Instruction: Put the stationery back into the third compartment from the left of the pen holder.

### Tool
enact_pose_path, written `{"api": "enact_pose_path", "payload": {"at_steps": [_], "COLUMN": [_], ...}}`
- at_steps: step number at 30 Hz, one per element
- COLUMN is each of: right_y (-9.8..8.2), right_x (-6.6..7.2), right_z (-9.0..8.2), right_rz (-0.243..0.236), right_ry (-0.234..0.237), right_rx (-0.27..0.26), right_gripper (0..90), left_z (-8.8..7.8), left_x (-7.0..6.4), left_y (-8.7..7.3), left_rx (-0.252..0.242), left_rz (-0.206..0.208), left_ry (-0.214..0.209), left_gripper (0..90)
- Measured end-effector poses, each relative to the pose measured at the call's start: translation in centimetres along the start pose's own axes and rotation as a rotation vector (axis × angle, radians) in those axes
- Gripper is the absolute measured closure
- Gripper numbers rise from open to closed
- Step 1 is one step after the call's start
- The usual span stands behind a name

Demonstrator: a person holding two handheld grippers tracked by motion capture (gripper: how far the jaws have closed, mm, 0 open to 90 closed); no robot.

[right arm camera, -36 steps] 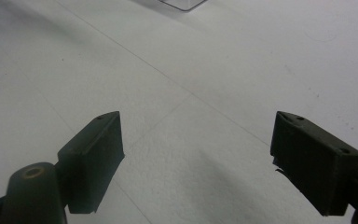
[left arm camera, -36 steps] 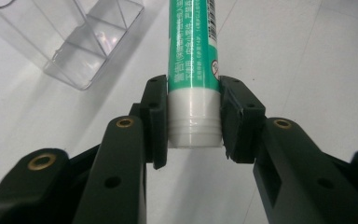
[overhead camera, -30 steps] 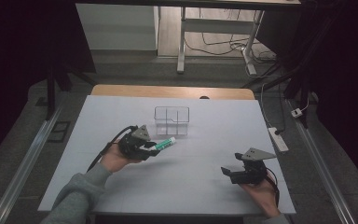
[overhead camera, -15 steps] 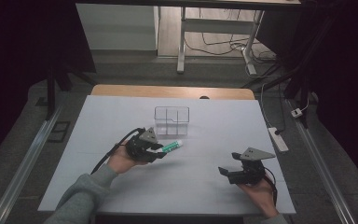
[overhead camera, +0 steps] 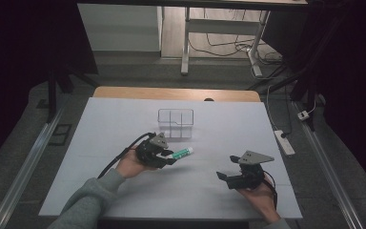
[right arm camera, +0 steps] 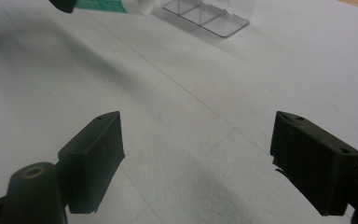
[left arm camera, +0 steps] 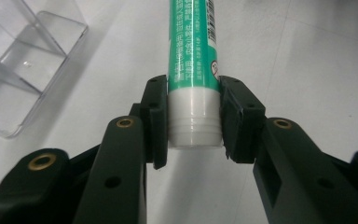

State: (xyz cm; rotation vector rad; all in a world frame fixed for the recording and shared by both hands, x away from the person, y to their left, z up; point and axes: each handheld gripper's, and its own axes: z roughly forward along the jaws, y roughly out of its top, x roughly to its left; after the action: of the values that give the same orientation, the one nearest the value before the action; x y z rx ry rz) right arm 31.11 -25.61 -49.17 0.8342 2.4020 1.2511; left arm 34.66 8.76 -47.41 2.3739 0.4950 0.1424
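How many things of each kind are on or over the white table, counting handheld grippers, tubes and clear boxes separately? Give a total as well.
Handheld grippers: 2, the left gripper and the right gripper
Green-and-white tubes: 1, the tube, held in the left gripper
Clear divided boxes: 1, the clear box
Total: 4

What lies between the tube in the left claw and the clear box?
Only bare white table: the high view shows an open gap between the tube and the clear box.

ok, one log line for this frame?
left gripper: shut on green-and-white tube | right gripper: open, holding nothing | clear plastic divided box: on white table, beyond tube
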Motion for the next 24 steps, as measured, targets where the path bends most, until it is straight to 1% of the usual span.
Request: {"api": "enact_pose_path", "payload": {"at_steps": [2,3,4,7,12,15,16,17,21,22,24], "right_y": [0.2,0.3,0.4,0.7,1.3,1.9,2.1,2.3,3.4,3.8,4.3], "right_x": [0.2,0.3,0.4,0.6,0.9,1.2,1.3,1.3,1.4,1.4,1.3], "right_z": [0.2,0.2,0.3,0.5,1.1,1.5,1.6,1.7,2.3,2.4,2.7], "right_rz": [-0.002,-0.005,-0.003,-0.013,-0.005,-0.023,-0.023,-0.026,-0.061,-0.074,-0.084], "right_ry": [0.009,0.011,0.016,0.023,0.062,0.068,0.087,0.095,0.082,0.075,0.074], "right_rx": [-0.001,-0.001,-0.006,-0.004,-0.008,0.0,0.003,-0.004,0.004,0.008,0.002], "right_gripper": [17.0,17.0,17.0,17.3,18.5,20.7,21.1,21.1,20.7,20.7,20.7], "left_z": [0.2,0.4,0.5,0.9,1.4,1.7,1.7,1.9,2.0,2.1,2.2], "left_x": [-0.1,-0.2,-0.2,-0.4,-0.6,-0.6,-0.5,-0.5,-0.1,0.0,0.3], "left_y": [0.1,0.2,0.3,0.5,1.1,1.4,1.4,1.5,1.9,2.0,2.3], "left_rx": [0.006,0.005,0.013,0.024,0.034,0.029,0.031,0.027,0.034,0.032,0.043], "left_rz": [0.007,0.004,0.015,0.028,0.048,0.049,0.047,0.04,0.048,0.041,0.045], "left_ry": [-0.005,-0.008,-0.013,-0.021,-0.031,-0.043,-0.047,-0.048,-0.052,-0.054,-0.054], "left_gripper": [64.4,64.4,64.4,64.4,64.4,64.4,64.3,64.4,64.4,64.3,64.3]}}
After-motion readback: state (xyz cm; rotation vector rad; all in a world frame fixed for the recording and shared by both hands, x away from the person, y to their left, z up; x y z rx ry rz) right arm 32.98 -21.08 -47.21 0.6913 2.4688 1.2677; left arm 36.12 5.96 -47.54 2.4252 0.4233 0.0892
